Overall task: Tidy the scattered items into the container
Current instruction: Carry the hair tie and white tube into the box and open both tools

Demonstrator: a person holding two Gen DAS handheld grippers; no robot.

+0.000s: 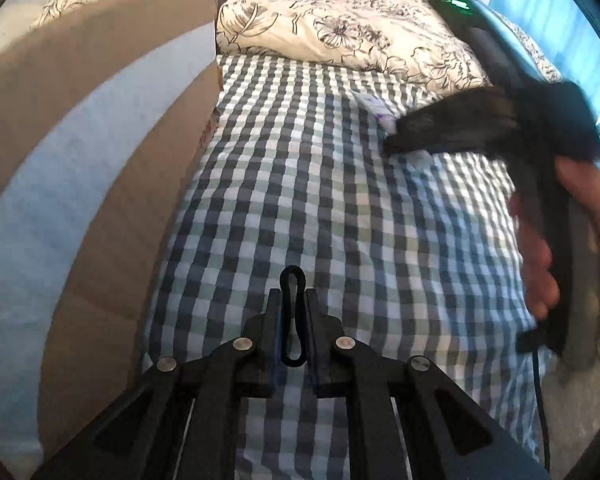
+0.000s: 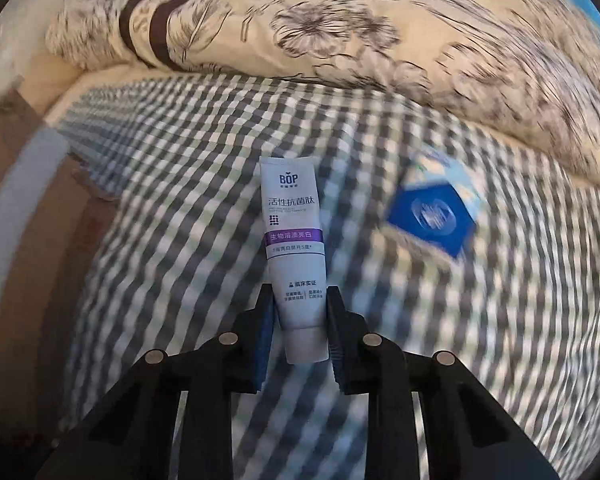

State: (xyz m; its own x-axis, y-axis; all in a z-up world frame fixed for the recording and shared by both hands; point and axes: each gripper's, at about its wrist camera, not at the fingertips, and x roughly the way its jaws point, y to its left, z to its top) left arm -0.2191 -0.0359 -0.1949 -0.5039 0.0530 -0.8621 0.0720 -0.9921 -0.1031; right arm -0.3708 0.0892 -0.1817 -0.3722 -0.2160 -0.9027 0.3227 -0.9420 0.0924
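Observation:
In the right wrist view my right gripper (image 2: 300,296) is shut on the lower end of a white toothpaste tube (image 2: 294,220) with a purple band; the tube points away from me over the checked bedsheet (image 2: 188,184). A blue carton (image 2: 432,216) lies on the sheet to its right. In the left wrist view my left gripper (image 1: 293,300) is shut on a thin black loop (image 1: 292,268), which stands up between the fingers. The right gripper (image 1: 396,140), blurred and held by a hand (image 1: 540,264), is at the toothpaste tube (image 1: 374,106) far right. The cardboard box (image 1: 100,60) stands open to the left.
A flowered pillow (image 1: 340,28) lies across the head of the bed, behind the tube and the carton. The cardboard box (image 2: 32,240) sits against the bed's left edge. Checked sheet (image 1: 320,200) stretches between the box and the right gripper.

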